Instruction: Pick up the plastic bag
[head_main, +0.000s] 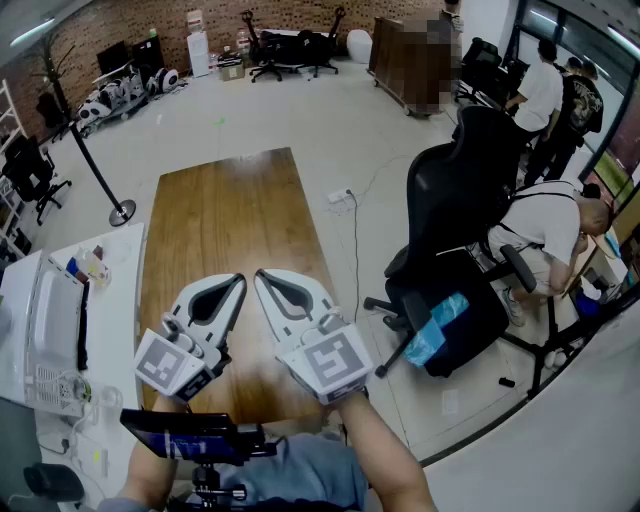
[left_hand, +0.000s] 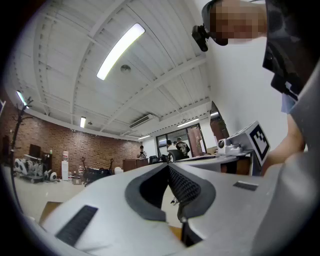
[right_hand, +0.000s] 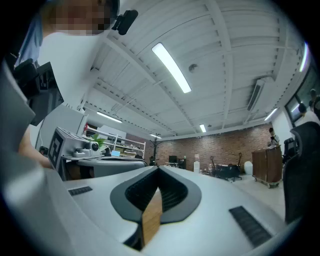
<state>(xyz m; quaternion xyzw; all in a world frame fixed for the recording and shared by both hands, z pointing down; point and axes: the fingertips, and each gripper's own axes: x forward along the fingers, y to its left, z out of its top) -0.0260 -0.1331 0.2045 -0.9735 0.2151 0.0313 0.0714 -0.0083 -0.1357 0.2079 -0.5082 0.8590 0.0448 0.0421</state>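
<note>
Ahead of both pairs of jaws runs one bare wooden worktop (head_main: 230, 210), its far edge well beyond the tips. Two grippers are held side by side over its near end, the left gripper (head_main: 239, 281) and the right gripper (head_main: 259, 274). Their tips are near each other but apart, and each carries one marker cube. Both pairs of jaws are clenched tip to tip with nothing in them. In the right gripper view, only a strip of wood shows through the loop behind the tips.

One plastic bag (head_main: 437, 327), light blue and crumpled, lies to the right of the right jaws. It is off the worktop, on the seat of one black office chair (head_main: 450, 190). Between the worktop's right edge and that chair lies a strip of open floor (head_main: 375, 255), crossed by one thin cable (head_main: 356, 240). The chair's base legs reach into this strip.

To the left of the left jaws, one white desk (head_main: 115, 300) stands just beside the worktop's left edge, with clutter along its far side. Beyond the worktop's far edge the floor is wide and open. One post (head_main: 92, 165) on a round base stands ahead and to the left. Three people (head_main: 545, 225) are behind the chair, well to the right of the jaws.
</note>
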